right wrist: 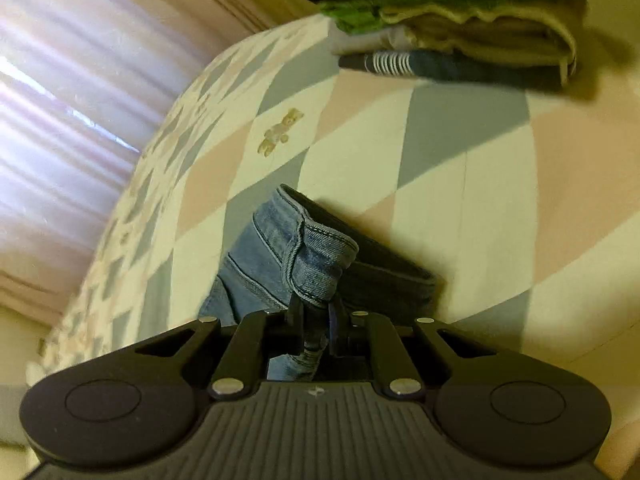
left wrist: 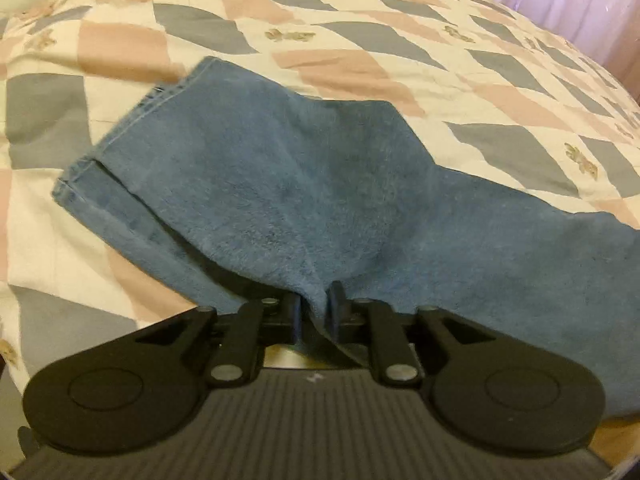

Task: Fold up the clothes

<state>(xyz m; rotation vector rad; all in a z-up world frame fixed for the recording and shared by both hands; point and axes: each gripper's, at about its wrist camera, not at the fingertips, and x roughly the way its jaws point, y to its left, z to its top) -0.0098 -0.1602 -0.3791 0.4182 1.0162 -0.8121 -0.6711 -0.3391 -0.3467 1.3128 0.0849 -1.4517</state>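
Note:
A pair of blue jeans lies spread on the quilted bed, its hemmed leg ends pointing to the upper left in the left wrist view. My left gripper is shut on a pinched fold of the denim at the near edge. In the right wrist view, the jeans' waistband with its stitched seam bunches up just ahead of my right gripper, which is shut on that denim. The dark inside of the waist opening shows to the right of the pinch.
The bed is covered by a quilt of pink, grey and cream diamonds. A stack of folded clothes sits on the bed at the top right of the right wrist view. Pale curtains hang beyond the bed's edge.

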